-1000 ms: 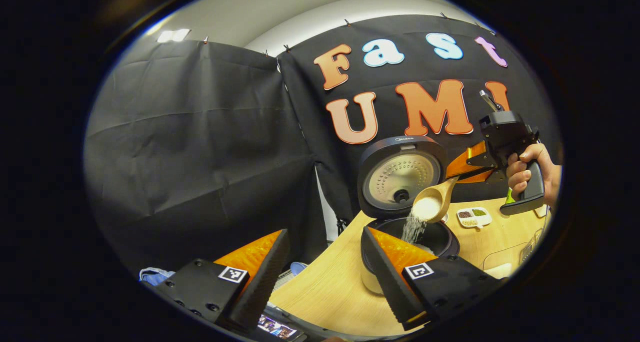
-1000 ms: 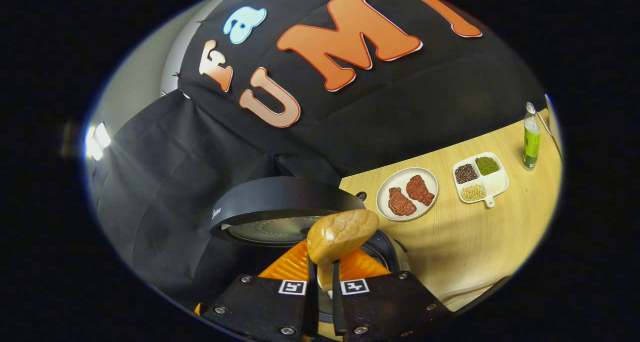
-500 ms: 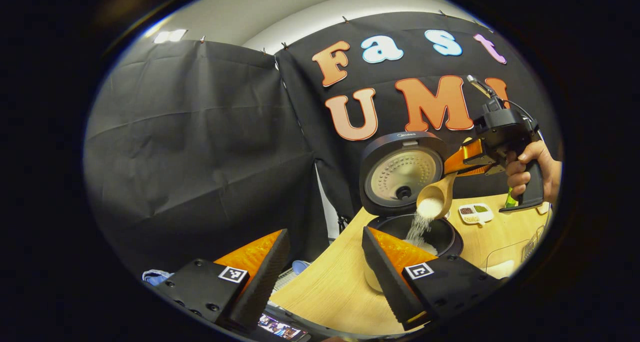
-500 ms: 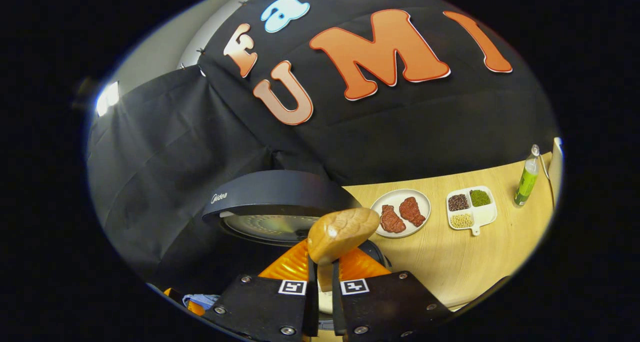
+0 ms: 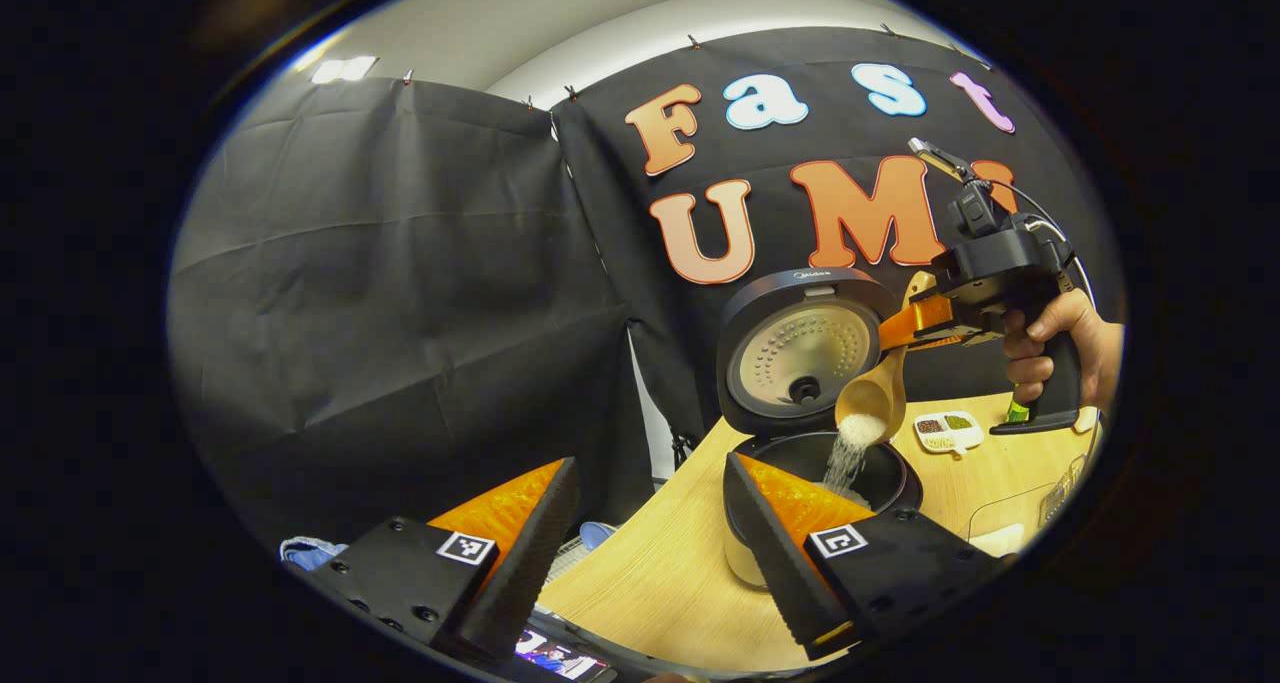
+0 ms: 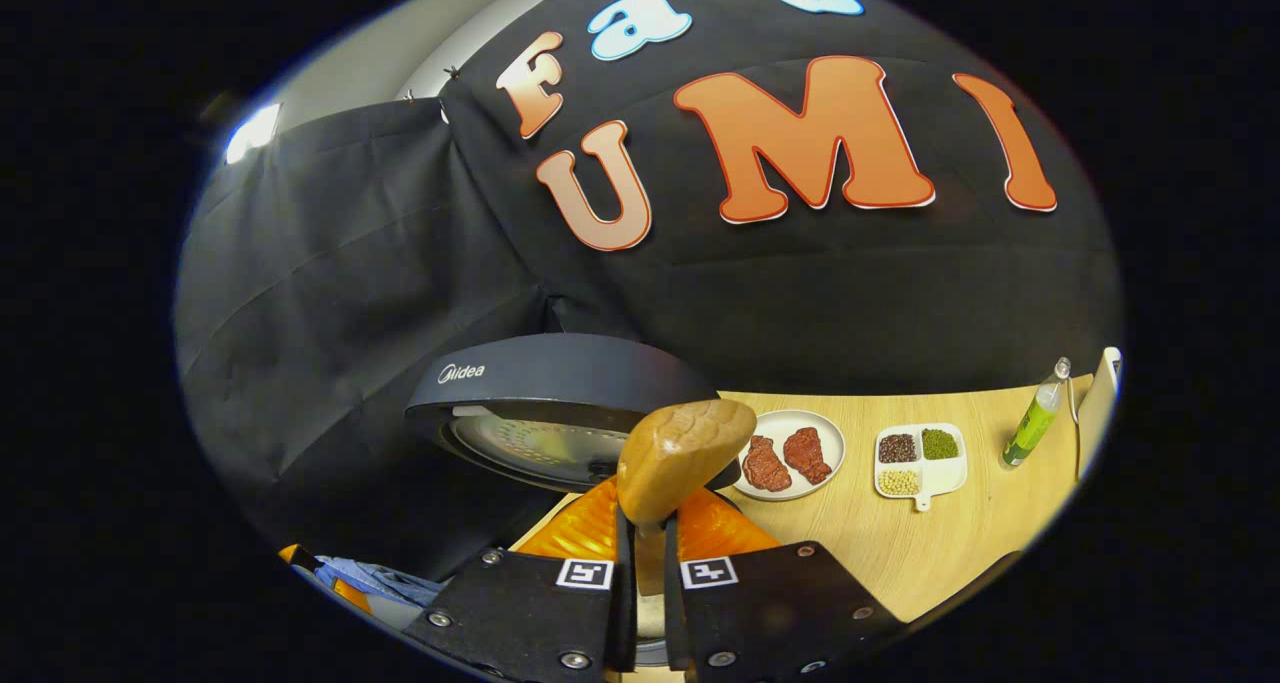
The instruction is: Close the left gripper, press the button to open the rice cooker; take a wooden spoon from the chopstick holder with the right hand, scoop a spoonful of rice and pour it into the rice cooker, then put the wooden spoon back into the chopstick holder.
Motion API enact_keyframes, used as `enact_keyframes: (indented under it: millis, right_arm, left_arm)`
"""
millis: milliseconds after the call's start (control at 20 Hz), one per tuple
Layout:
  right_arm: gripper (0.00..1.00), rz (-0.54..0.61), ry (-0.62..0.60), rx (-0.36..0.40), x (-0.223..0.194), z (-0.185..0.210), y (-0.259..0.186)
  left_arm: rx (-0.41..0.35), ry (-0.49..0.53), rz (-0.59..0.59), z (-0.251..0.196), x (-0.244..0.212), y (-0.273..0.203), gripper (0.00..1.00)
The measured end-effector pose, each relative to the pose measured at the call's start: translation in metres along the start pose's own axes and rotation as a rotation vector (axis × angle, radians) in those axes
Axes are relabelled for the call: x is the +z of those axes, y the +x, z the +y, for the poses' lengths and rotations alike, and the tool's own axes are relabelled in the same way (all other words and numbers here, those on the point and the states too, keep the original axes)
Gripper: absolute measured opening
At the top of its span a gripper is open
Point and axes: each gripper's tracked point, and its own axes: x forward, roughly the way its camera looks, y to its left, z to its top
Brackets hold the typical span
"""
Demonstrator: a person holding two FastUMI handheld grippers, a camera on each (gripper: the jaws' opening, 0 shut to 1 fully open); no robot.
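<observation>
Wood: wooden spoon [image 5: 872, 395] tipped bowl-down over the open rice cooker [image 5: 815, 463]; white rice [image 5: 848, 451] streams from it into the inner pot.
Spoon grip: right gripper [image 6: 641, 563] has both fingers pressed together on the spoon handle; in the right gripper view the back of the spoon bowl sits just above the fingertips.
Holder of right gripper: a hand [image 5: 1060, 348] around its grip, above and to the right of the cooker.
Left gripper [image 5: 650, 543]: fingers spread wide apart, holding nothing, low and near the cooker's front, not touching it.
Cooker lid [image 5: 800, 348]: standing upright, fully open.
Done, judged: button pressed, lid up, spoon taken, rice scooped, pour under way w/ most of the rice out.
Left to do: finish emptying, level the spoon, return it to the chopstick holder.
Table [image 6: 900, 533]: plate w/ two pieces of meat [image 6: 785, 453], divided bean dish [image 6: 920, 458], green bottle [image 6: 1035, 428], all well apart from the cooker.
</observation>
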Motion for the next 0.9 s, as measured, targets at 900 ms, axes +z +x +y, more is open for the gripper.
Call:
enact_keyframes:
  millis: [900]
  right_arm:
    - [0.11, -0.023, -0.337, -0.024, -0.018, 0.021, 0.016]
  left_arm:
    - [0.011, -0.024, 0.030, 0.011, -0.020, 0.013, 0.99]
